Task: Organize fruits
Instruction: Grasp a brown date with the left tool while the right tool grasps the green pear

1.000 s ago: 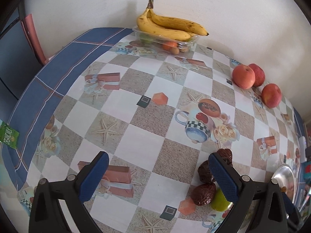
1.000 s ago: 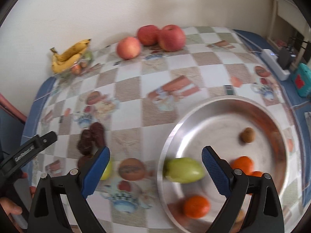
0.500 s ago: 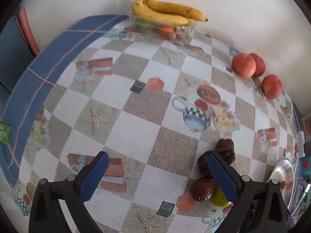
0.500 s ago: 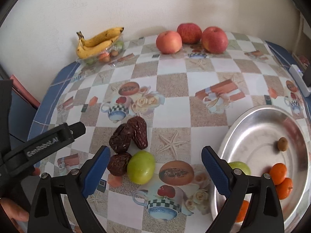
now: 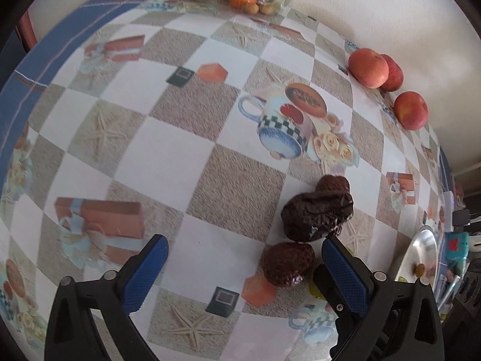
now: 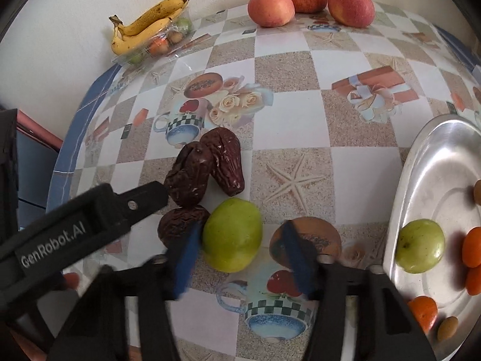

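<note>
Three wrinkled brown dates (image 6: 207,168) lie clustered on the checked cloth of the bench (image 6: 300,126), two leaning against each other and the third (image 6: 180,225) just in front of them, touching a green fruit (image 6: 231,234) on its right. The right claw (image 6: 240,255) is spread, its blue pads blurred, and it straddles that green fruit: one pad sits between the fruit and the third date, the other stands apart on the fruit's far side, so nothing is pinched. The left claw (image 5: 240,261) is also spread wide and holds nothing; in its own view one blue pad is over bare cloth and the other is just beside the dates (image 5: 315,210), with the nearest date (image 5: 285,264) lying between the pads toward the right one. From the right wrist view a black finger of the left claw reaches in from the left and ends close against the date cluster. To the right, a steel tray (image 6: 421,180) holds a second green fruit (image 6: 419,245), several small oranges (image 6: 473,246) and two small brown fruits. Far back by the wall, three red apples (image 6: 309,3) sit in a row, and a bunch of bananas (image 6: 147,27) rests on a clear plastic box (image 6: 156,49) of mixed small fruit.
</note>
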The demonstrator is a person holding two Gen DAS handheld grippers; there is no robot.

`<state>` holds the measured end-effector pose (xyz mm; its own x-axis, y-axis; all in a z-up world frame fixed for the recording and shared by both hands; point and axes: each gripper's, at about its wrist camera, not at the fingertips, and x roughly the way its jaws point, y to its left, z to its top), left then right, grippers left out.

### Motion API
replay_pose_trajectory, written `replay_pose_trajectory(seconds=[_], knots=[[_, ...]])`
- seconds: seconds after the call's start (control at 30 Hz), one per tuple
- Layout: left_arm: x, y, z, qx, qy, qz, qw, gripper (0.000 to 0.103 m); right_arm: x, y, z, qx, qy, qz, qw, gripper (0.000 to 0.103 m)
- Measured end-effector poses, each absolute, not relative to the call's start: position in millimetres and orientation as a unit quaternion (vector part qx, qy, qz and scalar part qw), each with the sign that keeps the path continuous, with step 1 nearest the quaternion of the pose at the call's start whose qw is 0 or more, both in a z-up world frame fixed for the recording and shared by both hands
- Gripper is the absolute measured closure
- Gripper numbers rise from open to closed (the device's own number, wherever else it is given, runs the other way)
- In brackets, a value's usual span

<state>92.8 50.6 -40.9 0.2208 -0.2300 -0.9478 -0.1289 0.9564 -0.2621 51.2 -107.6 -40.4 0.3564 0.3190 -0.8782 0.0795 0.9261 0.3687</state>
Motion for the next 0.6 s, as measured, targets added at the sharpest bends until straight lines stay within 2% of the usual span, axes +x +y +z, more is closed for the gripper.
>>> replay_pose_trajectory(seconds=[0.07,0.23,0.43,0.5,0.6], knots=[[92,49,-43,-0.149,0.628,-0.037,0.763,0.000,51,-109,-41,0.189,0.562,0.080,0.801,0.059],[88,45,-49,-0.158,0.643,-0.041,0.749,0.003,47,-114,-35,0.185,0.561,0.075,0.803,0.059],[86,39,-46,-0.159,0.639,-0.053,0.751,0.027,44,-125,-32,0.191,0.559,0.079,0.803,0.059],[85,37,-45,-0.165,0.639,-0.063,0.749,0.043,44,-126,-33,0.195,0.561,0.083,0.800,0.059],[84,33,-48,-0.196,0.644,-0.088,0.734,0.061,43,-126,-33,0.196,0.563,0.085,0.798,0.059]])
